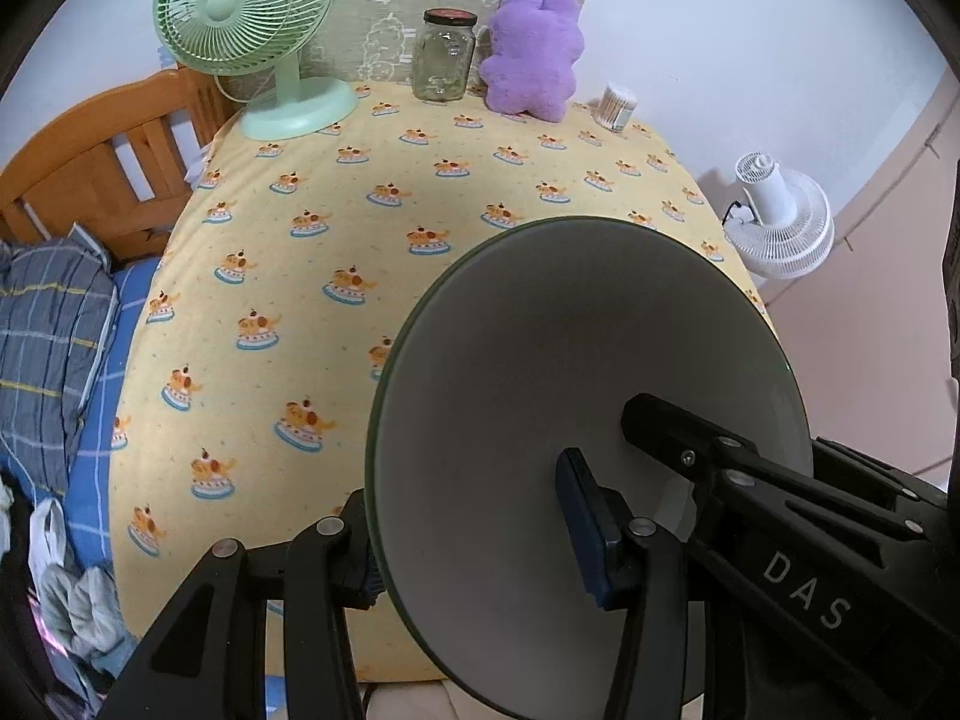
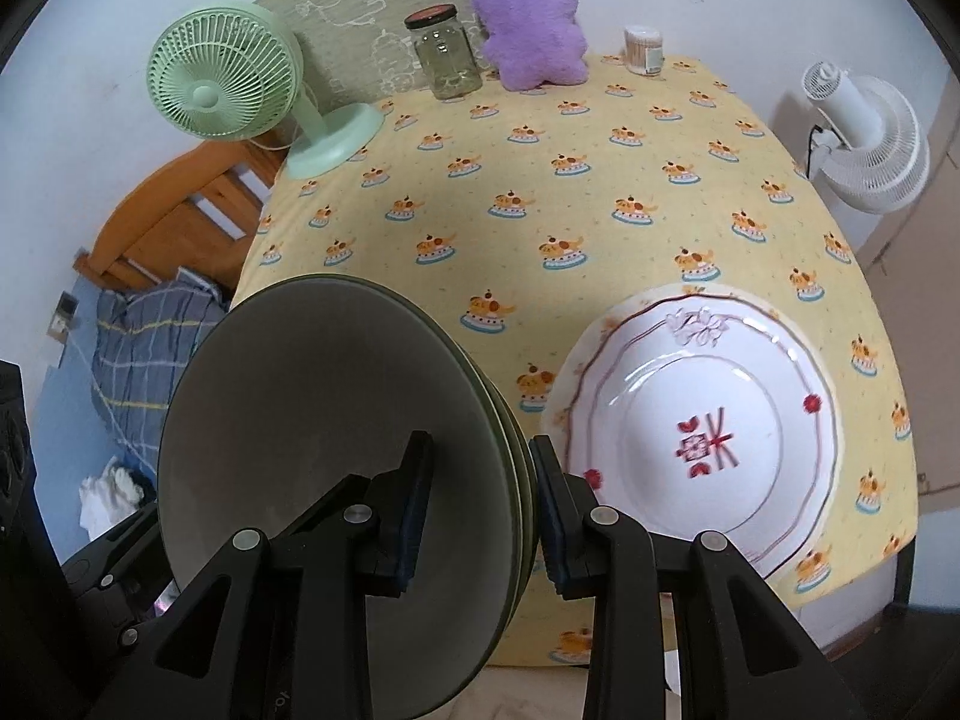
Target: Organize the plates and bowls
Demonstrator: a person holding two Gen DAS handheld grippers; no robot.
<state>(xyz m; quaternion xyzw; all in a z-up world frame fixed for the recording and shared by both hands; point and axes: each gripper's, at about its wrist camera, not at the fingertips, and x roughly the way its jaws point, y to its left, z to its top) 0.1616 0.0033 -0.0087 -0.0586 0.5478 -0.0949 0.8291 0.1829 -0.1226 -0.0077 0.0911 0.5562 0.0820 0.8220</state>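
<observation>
A stack of grey plates with dark green rims point(image 1: 540, 372) is held on edge above the near side of the table; it also shows in the right wrist view point(image 2: 312, 396). My left gripper point(image 1: 474, 540) is shut on its rim, one finger on each face. My right gripper point(image 2: 480, 516) is also shut on the stack's rim; in the left wrist view its black finger point(image 1: 690, 438) lies across the plate face. A white patterned plate point(image 2: 702, 426) with red marks lies flat on the table at the near right.
The table wears a yellow printed cloth point(image 1: 360, 192). At its far edge stand a green desk fan point(image 1: 240, 18), a glass jar point(image 1: 444, 54), a purple plush toy point(image 1: 534, 54) and a cotton swab tub point(image 1: 618, 105). A white fan point(image 1: 780, 216) stands right, a bed point(image 1: 60, 300) left.
</observation>
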